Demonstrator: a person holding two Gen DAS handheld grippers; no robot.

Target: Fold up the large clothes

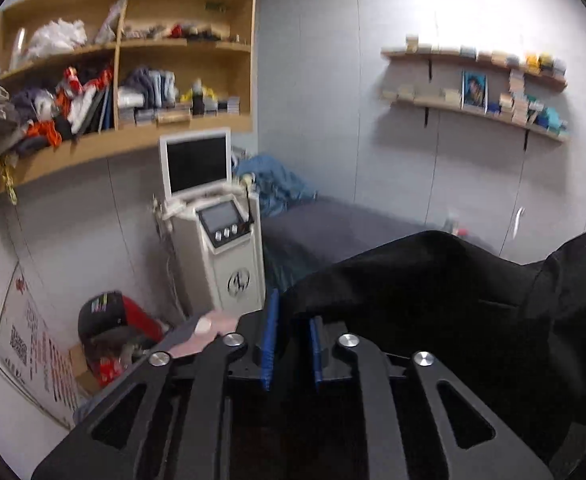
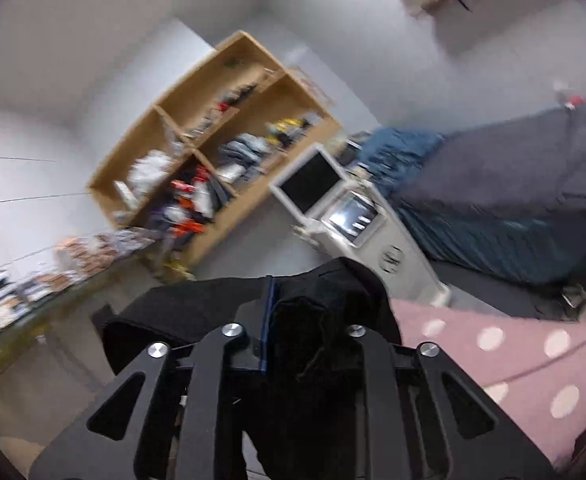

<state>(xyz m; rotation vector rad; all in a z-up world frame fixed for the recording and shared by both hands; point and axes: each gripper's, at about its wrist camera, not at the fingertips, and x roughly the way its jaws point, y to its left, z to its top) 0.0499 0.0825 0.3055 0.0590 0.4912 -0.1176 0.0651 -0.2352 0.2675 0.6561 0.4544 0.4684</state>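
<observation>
blue-padded fingers (image 1: 271, 340) of the left gripper (image 1: 292, 344) are pinching an edge of the black garment (image 1: 433, 280) in the left wrist view, pressed together on a thin fold of it. the cloth is spreading up and to the right from the fingers, lifted off any surface and filling the lower right of the frame. behind it a white machine with a screen (image 1: 217, 220) is standing under a wooden wall shelf (image 1: 133, 60) stuffed with clothes, next to a bed with a dark grey cover (image 1: 333, 228), and two narrow shelves (image 1: 473, 84) are hanging on the far wall.

in the right wrist view, strongly tilted and blurred, the right gripper (image 2: 297, 320) is gripping a bunched part of the black garment (image 2: 333, 292), which is draping over the fingers and hiding the right one; the blue pad of the left finger (image 2: 268, 320) is showing against the cloth. a pink polka-dot fabric (image 2: 513, 348) is lying at the lower right, just beside the gripper. the same white machine (image 2: 353, 216) and wooden shelf (image 2: 221, 148) are showing beyond.
</observation>
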